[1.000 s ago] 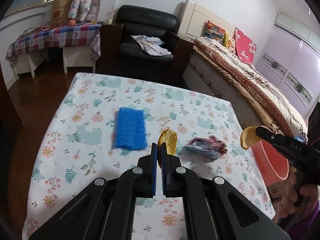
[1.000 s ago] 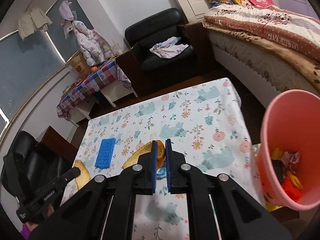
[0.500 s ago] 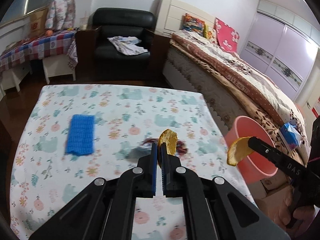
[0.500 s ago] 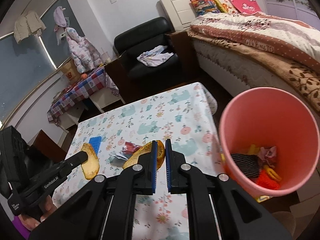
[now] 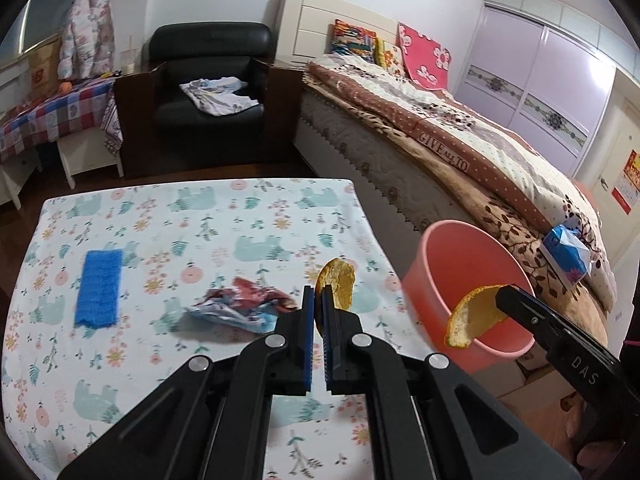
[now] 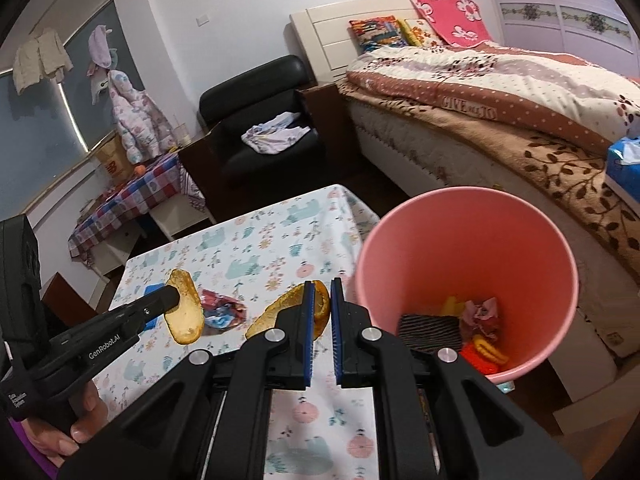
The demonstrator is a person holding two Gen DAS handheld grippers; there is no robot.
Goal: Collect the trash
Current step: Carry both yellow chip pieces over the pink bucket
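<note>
Peels: two, one clamped per gripper. L gripper [image 5: 316, 300] holds peel [image 5: 336, 284] above table [image 5: 160, 216]; R gripper [image 6: 320, 296] holds peel [image 6: 288, 308] beside pink bin [image 6: 400, 232]. One wrapper [image 5: 240, 308], one blue cloth [image 5: 100, 292] on table. Bin contents seen in R view only.

Two matte-black handheld grippers: left gripper [image 5: 316, 312] and right gripper [image 6: 320, 308], each with blue ribbed fingers [image 5: 307, 340], silver pivot screws [image 5: 274, 341], white lettering; purple sleeve [image 6: 38, 456] visible.

Floral-clothed table [image 5: 248, 216] with blue cloth [image 5: 100, 286] and crumpled wrapper [image 5: 240, 308].
</note>
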